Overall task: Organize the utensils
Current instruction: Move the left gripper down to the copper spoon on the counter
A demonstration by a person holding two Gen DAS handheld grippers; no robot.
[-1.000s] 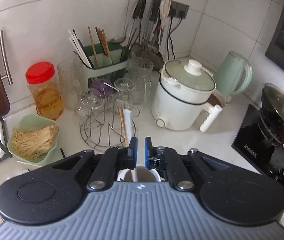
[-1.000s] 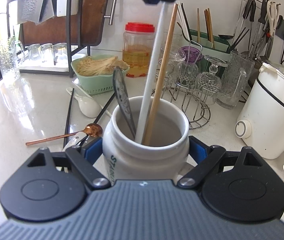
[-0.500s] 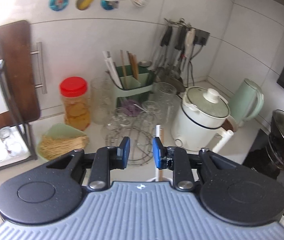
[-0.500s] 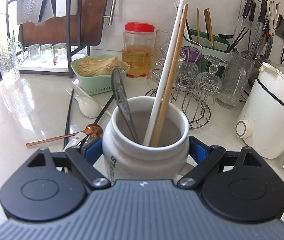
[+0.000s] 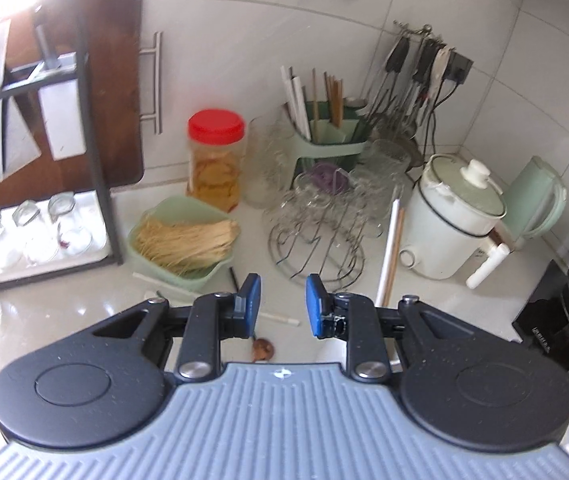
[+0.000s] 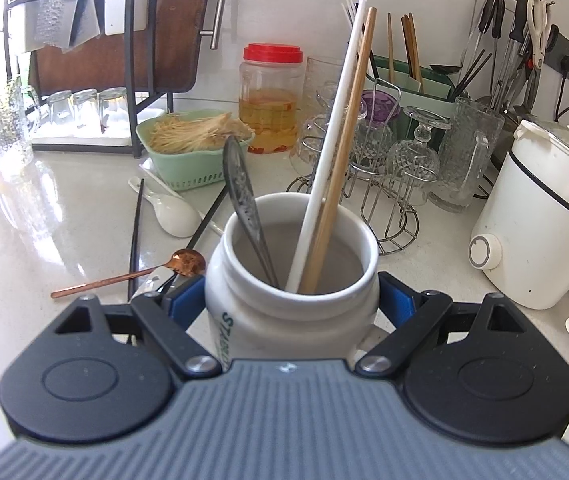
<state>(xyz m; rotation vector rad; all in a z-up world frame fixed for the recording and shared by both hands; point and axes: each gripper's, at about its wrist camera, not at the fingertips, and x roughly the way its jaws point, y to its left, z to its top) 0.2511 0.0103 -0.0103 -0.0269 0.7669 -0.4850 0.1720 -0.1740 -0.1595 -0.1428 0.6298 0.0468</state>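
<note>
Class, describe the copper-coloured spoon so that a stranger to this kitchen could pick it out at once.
Find the white jar clamped in the right gripper. On the counter just left of it lies the copper spoon, the only metallic orange utensil among black chopsticks and a white spoon.

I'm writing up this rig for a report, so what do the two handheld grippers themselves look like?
Both look alike. The left gripper and the right gripper each have a ribbed grey-blue body, two matte black rounded housings with circular insets, black linkage arms with silver pivot bolts, and blue finger pads. No cables, hands or sleeves show.
</note>
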